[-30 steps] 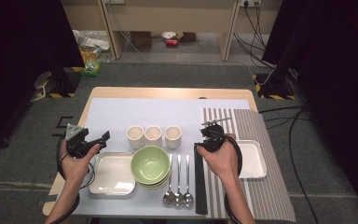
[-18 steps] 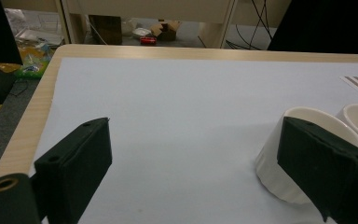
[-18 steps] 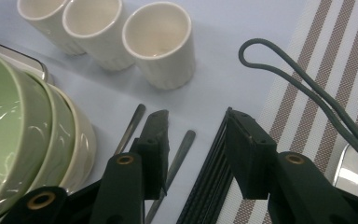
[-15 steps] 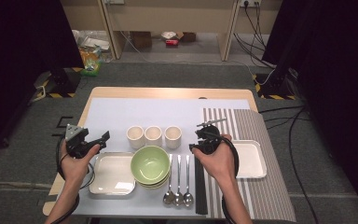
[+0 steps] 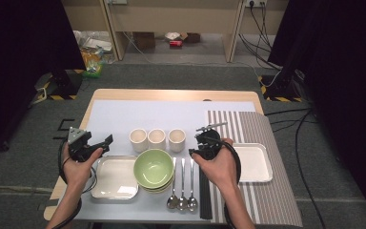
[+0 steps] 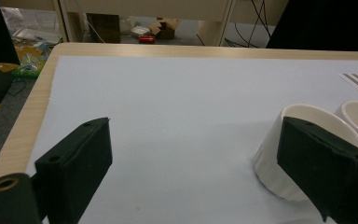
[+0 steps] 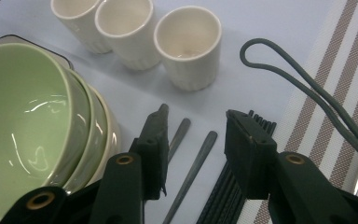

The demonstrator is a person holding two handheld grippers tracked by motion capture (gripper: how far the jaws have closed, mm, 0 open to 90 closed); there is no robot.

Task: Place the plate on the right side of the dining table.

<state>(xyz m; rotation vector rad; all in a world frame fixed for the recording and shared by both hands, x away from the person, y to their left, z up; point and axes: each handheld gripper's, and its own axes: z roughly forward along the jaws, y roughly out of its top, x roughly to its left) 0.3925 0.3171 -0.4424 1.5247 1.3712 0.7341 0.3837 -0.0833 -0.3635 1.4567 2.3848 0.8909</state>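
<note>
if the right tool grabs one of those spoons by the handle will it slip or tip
Probably slippery: the spoons look like smooth metal with thin handles, so the right tool, its jaws open above them, gets little surface to pinch. Held by the handle tip, a spoon would likely droop bowl-down, since the bowl end looks heavier. It should stay stiff and is unlikely to break.

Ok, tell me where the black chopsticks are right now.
In the high view the black chopsticks lie near the table's front edge, right of the three spoons, along the striped mat's left edge, under the right gripper.
</note>
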